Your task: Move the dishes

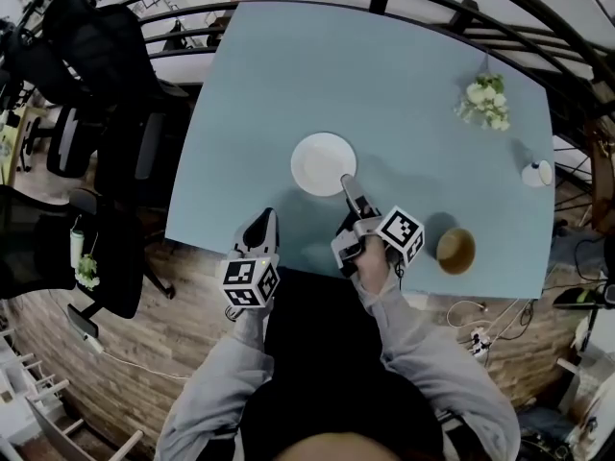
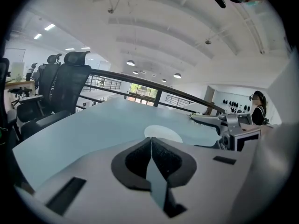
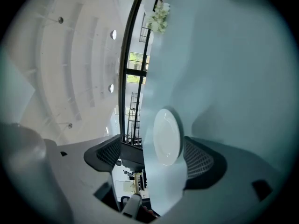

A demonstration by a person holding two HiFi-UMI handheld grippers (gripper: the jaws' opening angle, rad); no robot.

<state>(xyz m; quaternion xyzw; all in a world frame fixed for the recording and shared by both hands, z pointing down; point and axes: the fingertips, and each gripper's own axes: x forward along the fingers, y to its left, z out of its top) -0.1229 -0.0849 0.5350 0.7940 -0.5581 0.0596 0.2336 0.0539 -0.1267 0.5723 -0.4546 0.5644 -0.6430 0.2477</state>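
A white plate [image 1: 322, 163] lies flat near the middle of the light blue table [image 1: 404, 75]. My right gripper [image 1: 348, 184] is turned on its side at the plate's near right rim, and its jaws stand open. In the right gripper view the plate [image 3: 167, 135] shows just ahead of the gap between the two pads [image 3: 198, 158], with neither pad pressing on it. My left gripper [image 1: 261, 222] hovers over the table's near edge, left of the plate and apart from it. Its jaws [image 2: 150, 143] are shut with nothing between them. The left gripper view shows the plate [image 2: 163, 133] ahead.
A brown bowl [image 1: 455, 250] stands near the table's front right. A small white dish [image 1: 536, 173] sits by the right edge, and a bunch of white flowers [image 1: 486, 101] lies at the back right. Black office chairs [image 1: 91, 56] stand to the left of the table.
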